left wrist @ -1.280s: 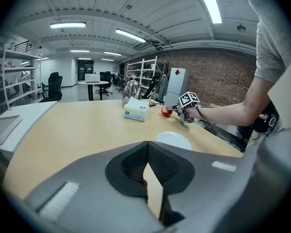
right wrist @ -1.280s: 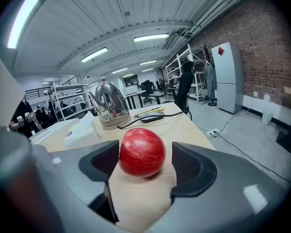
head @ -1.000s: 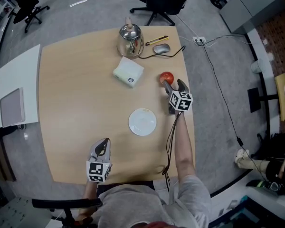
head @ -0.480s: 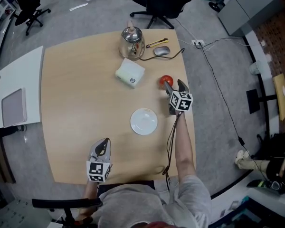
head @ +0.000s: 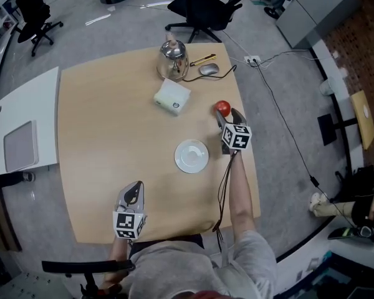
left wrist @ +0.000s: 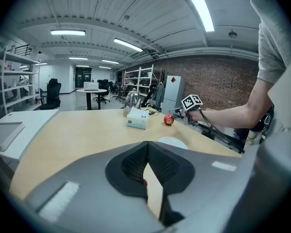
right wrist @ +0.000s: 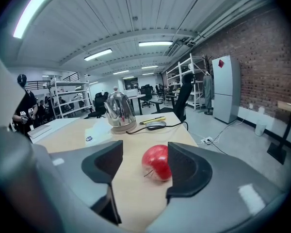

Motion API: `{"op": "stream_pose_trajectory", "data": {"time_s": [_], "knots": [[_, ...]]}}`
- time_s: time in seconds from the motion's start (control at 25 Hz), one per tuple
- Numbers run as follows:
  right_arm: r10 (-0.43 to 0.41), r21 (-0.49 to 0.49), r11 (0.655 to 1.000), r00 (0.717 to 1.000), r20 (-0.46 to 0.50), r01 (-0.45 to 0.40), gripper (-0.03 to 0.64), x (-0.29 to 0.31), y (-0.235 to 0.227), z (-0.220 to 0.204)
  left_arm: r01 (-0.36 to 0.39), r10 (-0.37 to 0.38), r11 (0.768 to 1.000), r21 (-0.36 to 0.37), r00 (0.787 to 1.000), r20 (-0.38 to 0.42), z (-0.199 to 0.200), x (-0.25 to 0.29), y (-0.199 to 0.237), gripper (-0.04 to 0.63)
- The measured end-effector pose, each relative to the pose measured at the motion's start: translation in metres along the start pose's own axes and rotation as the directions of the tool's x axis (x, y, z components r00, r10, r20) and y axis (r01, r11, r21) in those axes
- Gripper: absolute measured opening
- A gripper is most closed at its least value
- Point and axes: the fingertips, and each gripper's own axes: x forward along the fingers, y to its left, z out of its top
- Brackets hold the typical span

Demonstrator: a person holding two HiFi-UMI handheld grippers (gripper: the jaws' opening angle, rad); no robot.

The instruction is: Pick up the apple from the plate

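A red apple lies on the wooden table, to the right of and beyond the empty white plate. My right gripper reaches it from the near side. In the right gripper view the apple sits between the open jaws, close against the right pad and clear of the left one. Those jaws have just been closing. My left gripper hovers near the table's front edge with its pads together and nothing between them. From the left gripper view the apple and the plate lie far ahead.
A steel kettle, a mouse and a yellow pen-like tool stand at the far edge. A white tissue box lies left of the apple. A white side table adjoins on the left; an office chair stands beyond.
The right gripper has edged slightly closer round the apple, which stays on the table. The head view has pulled back a little. The left gripper keeps its place in the picture.
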Motion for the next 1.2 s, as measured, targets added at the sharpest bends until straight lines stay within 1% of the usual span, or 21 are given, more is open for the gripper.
{"op": "stream_pose_trajectory", "data": {"time_s": [0.12, 0.24, 0.52, 0.72, 0.96, 1.2], "knots": [[-0.02, -0.003, 1.0, 1.0, 0.022, 0.02, 0.268, -0.018, 0.005, 0.003, 0.015, -0.016, 1.0, 0.008, 1.0, 0.015, 0.002, -0.009, 0.002, 0.02], [-0.032, -0.011, 0.999, 0.999, 0.043, 0.033, 0.251, -0.04, 0.014, 0.007, 0.026, -0.026, 1.0, 0.016, 0.999, 0.032, 0.003, -0.018, 0.005, 0.02], [-0.055, -0.017, 0.998, 0.991, 0.124, 0.058, 0.181, -0.1, 0.044, 0.017, 0.044, -0.046, 0.998, 0.036, 0.996, 0.077, 0.009, -0.043, 0.013, 0.019], [-0.056, -0.041, 0.997, 0.984, 0.172, 0.064, 0.154, -0.141, 0.07, 0.02, 0.052, -0.058, 0.997, 0.056, 0.992, 0.113, 0.017, -0.058, 0.014, 0.02], [-0.042, -0.009, 0.999, 0.972, 0.233, 0.045, 0.135, -0.184, 0.107, 0.024, 0.059, -0.069, 0.996, 0.073, 0.987, 0.145, 0.023, -0.077, 0.022, 0.02], [-0.046, -0.033, 0.998, 0.964, 0.261, 0.056, 0.123, -0.219, 0.143, 0.018, 0.073, -0.08, 0.996, 0.046, 0.98, 0.182, 0.025, -0.095, 0.03, 0.019]]}}
